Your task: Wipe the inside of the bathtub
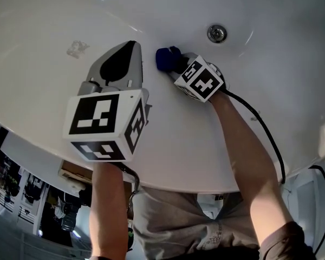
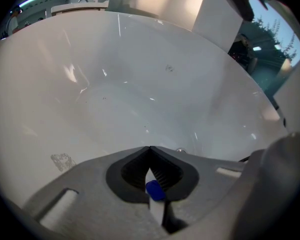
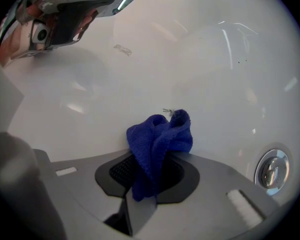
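Crumpled blue terry cloth (image 3: 159,140), glossy bathtub (image 3: 205,59)

No readable text or labels anywhere.

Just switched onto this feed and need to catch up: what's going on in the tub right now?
A person is leaning over a white bathtub with tongs in each hand. The right tongs are shut on a bunched blue cloth, which looks to be held against the tub's inner surface, not far from the drain. The left tongs are shut with nothing gripped and hang over the tub wall beside the right ones.
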The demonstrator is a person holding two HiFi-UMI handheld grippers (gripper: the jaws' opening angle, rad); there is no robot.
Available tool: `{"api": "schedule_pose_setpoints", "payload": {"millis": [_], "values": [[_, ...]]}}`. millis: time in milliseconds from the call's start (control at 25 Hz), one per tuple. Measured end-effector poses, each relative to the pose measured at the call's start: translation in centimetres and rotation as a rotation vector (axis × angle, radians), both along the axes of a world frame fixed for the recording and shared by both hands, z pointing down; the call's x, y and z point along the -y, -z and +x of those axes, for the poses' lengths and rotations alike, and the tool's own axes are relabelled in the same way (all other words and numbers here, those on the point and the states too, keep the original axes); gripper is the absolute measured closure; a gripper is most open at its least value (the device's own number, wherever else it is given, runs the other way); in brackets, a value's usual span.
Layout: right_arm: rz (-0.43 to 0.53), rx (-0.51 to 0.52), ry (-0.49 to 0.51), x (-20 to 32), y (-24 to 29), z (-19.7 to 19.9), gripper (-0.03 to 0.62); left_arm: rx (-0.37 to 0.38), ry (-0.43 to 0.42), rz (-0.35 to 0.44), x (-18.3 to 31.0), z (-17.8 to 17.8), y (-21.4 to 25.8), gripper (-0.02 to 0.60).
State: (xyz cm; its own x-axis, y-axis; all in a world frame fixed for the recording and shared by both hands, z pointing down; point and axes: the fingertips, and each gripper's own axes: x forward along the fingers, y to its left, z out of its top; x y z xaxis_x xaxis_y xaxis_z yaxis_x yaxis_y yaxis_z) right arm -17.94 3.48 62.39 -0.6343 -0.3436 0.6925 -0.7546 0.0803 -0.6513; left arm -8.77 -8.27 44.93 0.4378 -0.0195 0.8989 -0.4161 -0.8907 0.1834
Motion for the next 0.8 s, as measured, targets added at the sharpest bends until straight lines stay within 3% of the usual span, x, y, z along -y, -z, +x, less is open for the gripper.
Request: {"api": "schedule_pose_setpoints", "payload": {"millis": [280,800], "values": [[-0.007,0.054,-0.001,-1.2,2.2,-1.6,0.505,0.028,-0.036,0.018,-1.4,-0.9,0.8,0.577],[0.004,0.125,0.025,-2.6,8.9,-2.2,0.505,0.034,-0.024,0.037,-1.5,1.5,4.3,0.578]]}}
